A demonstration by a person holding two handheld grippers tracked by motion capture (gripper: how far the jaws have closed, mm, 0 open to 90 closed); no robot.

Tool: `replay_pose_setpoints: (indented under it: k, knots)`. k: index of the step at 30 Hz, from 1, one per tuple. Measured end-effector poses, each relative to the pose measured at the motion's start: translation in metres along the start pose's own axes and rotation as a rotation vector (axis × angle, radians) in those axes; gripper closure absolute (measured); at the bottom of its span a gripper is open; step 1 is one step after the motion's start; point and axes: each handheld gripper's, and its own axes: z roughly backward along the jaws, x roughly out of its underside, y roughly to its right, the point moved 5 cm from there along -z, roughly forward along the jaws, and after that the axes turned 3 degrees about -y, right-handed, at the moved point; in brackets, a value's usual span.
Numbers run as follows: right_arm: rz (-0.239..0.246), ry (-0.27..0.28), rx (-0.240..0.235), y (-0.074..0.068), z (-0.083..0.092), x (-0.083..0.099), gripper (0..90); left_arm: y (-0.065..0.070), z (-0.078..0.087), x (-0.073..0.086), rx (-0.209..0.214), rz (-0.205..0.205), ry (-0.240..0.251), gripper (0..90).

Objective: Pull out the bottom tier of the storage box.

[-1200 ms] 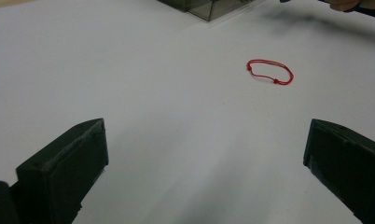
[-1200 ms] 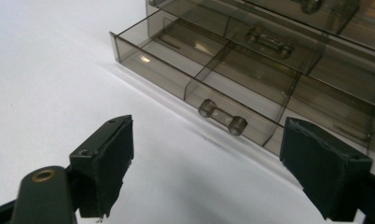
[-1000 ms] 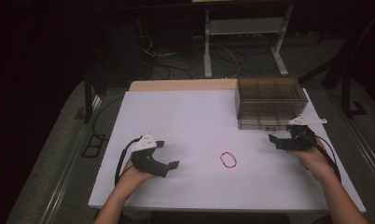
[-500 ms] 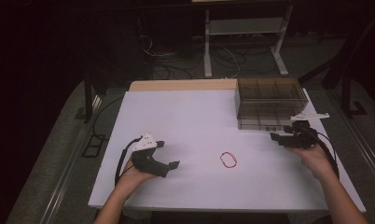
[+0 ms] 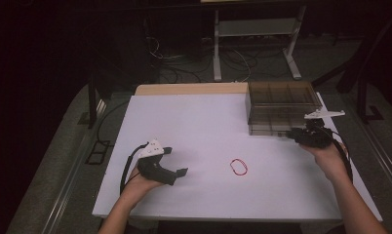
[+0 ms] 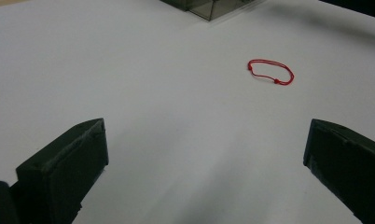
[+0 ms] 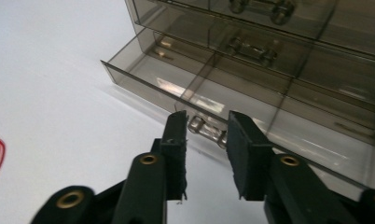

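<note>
A smoky see-through drawer box (image 5: 282, 105) stands at the table's far right; its lowest drawer (image 7: 143, 74) is pulled out a little. My right gripper (image 5: 294, 134) is at that drawer's front. In the right gripper view its jaws (image 7: 206, 121) have just been closing, and the small metal handle (image 7: 206, 131) fills the gap between the pads. A red string bracelet (image 5: 239, 166) lies flat mid-table, also seen ahead of my left gripper (image 6: 271, 72). The left gripper (image 5: 176, 161) rests on the table at the left, wide open (image 6: 206, 128) with nothing between its jaws.
The white table (image 5: 194, 122) has bare room between the two hands and behind the bracelet. Upper drawers of the box (image 7: 279, 60) carry similar metal handles. The box's corner (image 6: 213, 7) lies beyond the bracelet. Dark floor, cables and a stand lie past the far edge.
The right gripper has edged up to the box's front and its jaws have narrowed around the drawer handle. The left hand and the bracelet have not moved.
</note>
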Motion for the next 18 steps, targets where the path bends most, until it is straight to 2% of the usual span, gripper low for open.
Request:
replay_pose_setpoints:
  k: [2, 3, 9, 18]
  knots:
    - [-0.021, -0.012, -0.043, 0.001, -0.003, -0.003, 72.1, 0.0, 0.0, 0.0, 0.0, 0.006, -0.001, 0.0]
    - [-0.023, -0.015, -0.049, 0.001, -0.004, -0.004, 73.2, 0.0, -0.001, 0.0, -0.001, 0.007, 0.0, 0.0]
    - [-0.003, -0.016, -0.034, 0.006, -0.009, -0.011, 88.1, 0.001, -0.001, 0.001, -0.004, 0.009, -0.005, 0.0]
    - [0.017, -0.076, -0.06, 0.012, -0.026, -0.022, 89.5, -0.001, -0.001, 0.001, -0.019, 0.026, 0.003, 0.0]
